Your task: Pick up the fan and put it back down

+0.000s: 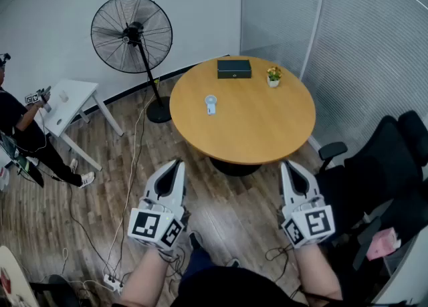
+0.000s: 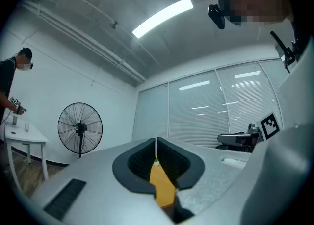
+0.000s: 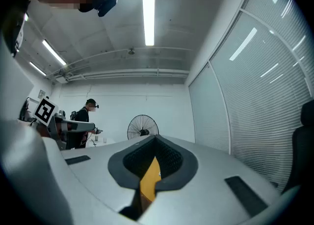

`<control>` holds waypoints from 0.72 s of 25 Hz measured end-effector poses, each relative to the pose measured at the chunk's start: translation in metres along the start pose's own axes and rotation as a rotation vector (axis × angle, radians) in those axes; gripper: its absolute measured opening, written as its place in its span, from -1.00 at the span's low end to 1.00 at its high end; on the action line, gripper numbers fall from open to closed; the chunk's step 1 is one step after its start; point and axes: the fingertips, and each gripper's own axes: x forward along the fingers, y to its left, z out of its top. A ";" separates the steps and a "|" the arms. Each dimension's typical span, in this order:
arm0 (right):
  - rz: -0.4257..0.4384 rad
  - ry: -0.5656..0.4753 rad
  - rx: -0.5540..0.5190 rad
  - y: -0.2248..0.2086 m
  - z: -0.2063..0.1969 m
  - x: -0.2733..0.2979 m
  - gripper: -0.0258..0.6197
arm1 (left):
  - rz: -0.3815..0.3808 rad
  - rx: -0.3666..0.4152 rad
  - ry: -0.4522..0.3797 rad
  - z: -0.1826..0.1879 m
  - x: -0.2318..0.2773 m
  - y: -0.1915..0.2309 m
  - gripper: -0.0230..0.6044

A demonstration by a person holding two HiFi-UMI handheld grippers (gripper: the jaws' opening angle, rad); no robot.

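The small pale handheld fan (image 1: 210,104) lies flat on the round, smooth wooden table (image 1: 267,132), its long axis pointing away from the person, round head farthest. The left gripper (image 1: 178,163) and right gripper (image 1: 285,163) hang before the table, jaws pressed together, empty.

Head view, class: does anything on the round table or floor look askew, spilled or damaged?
Nothing looks spilled or damaged. On the round table the small fan, black box and potted plant sit apart, tidy. Only the loose cables trailing over the floor to a power strip look untidy.
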 end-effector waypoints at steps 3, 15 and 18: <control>-0.001 0.004 0.000 -0.002 -0.001 0.010 -0.91 | 0.002 -0.002 0.001 0.000 0.008 0.007 -0.88; -0.077 0.009 -0.027 0.008 -0.009 0.087 -0.55 | -0.025 -0.014 0.045 -0.015 0.048 0.083 -0.38; -0.112 0.029 -0.023 0.010 -0.014 0.110 -0.46 | -0.047 -0.033 0.070 -0.025 0.062 0.107 -0.25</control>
